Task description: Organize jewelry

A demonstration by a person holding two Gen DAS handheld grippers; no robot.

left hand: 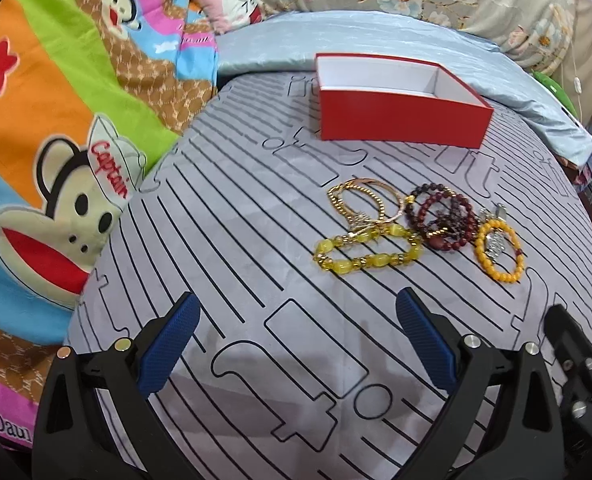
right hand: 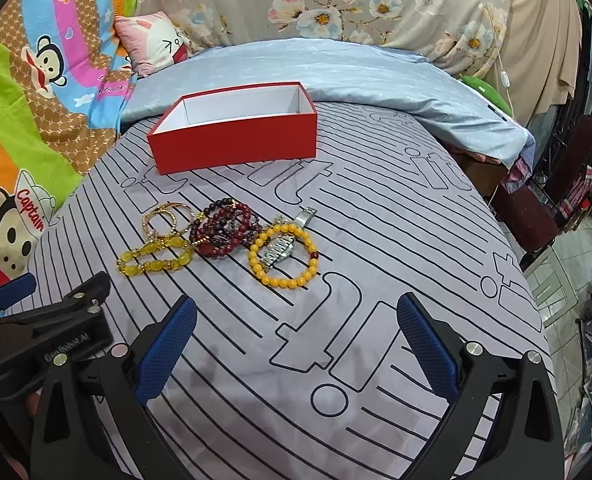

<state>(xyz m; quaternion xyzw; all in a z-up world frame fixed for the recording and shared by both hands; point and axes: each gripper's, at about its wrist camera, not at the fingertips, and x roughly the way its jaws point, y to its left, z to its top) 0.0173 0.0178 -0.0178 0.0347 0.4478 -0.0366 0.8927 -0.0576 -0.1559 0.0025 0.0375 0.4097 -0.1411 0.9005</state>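
Left wrist view: left gripper [left hand: 296, 340] is held wide open and empty, bracelets [left hand: 412, 228] lying well ahead of the fingers, right of centre, short of the red box [left hand: 400, 116]. Right wrist view: right gripper [right hand: 296, 340] is likewise spread wide, nothing gripped, the bracelets [right hand: 215, 240] and watch [right hand: 281, 250] ahead, left of centre.

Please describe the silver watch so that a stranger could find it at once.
Find the red box on the striped sheet; the jewelry lies in front of it. The silver watch lies across the orange bead bracelet at the right end, the only metal-link piece there.

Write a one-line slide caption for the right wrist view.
Open right gripper faces bracelets and a watch before an empty red box.
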